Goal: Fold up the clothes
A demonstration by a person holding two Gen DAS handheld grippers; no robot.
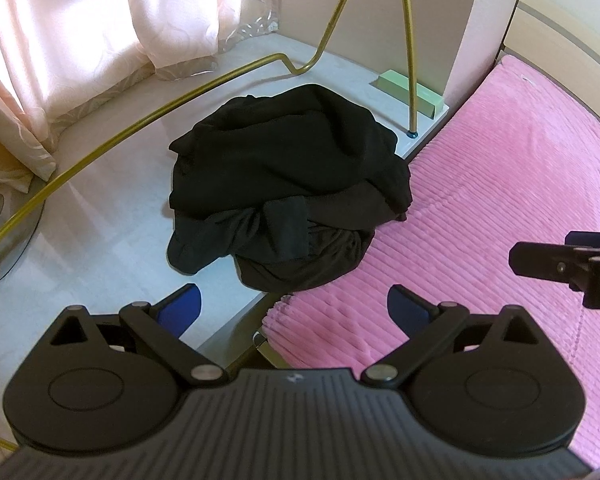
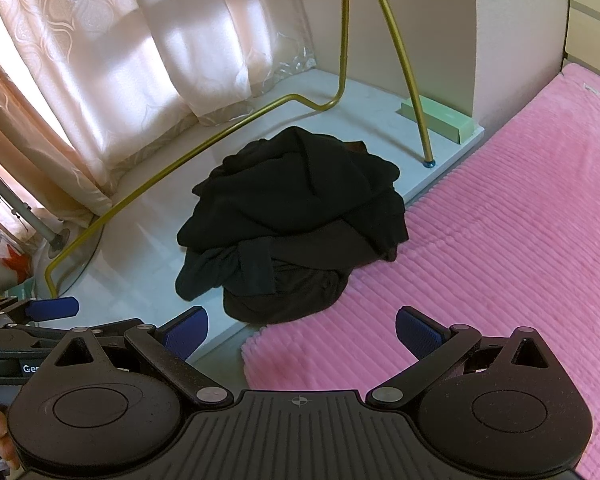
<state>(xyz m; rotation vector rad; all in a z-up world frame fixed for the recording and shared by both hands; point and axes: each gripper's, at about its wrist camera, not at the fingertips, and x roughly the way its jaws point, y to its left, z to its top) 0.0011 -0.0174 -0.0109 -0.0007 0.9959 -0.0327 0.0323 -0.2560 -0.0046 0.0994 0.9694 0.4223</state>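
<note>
Fingers [image 1: 182, 306] of the left gripper [image 1: 292, 304] stand spread wide, blue pads facing each other with nothing between them; they touch nothing and hover over the near edge where a pale ledge [image 1: 112, 220] meets the bed. The right gripper [image 2: 302, 330] is the same: its fingers [image 2: 418, 330] splayed fully apart, empty, hanging above the seam between ledge and pink blanket [image 2: 500, 240]. In the right wrist view the left gripper's blue tip shows at the lower left, just beside the right gripper; in the left wrist view a dark part of the right gripper pokes in from the right edge over the blanket.

Ahead of both pairs of fingers lies the pile of black clothes [image 1: 288, 184], a crumpled heap, unfolded, with a sleeve or strap hanging down its near side. Most of it sits on the pale ledge, and its right edge spills onto the ribbed pink blanket. It is apart from both grippers.

A bent gold metal tube [image 1: 140, 124] runs along the ledge behind and to the left of the pile, then rises in a tall loop whose foot [image 1: 413, 133] lands just behind the pile on the right. A pale green box [image 1: 410, 94] lies beyond that foot against the wall. Peach curtains [image 1: 80, 40] hang along the far left.
</note>
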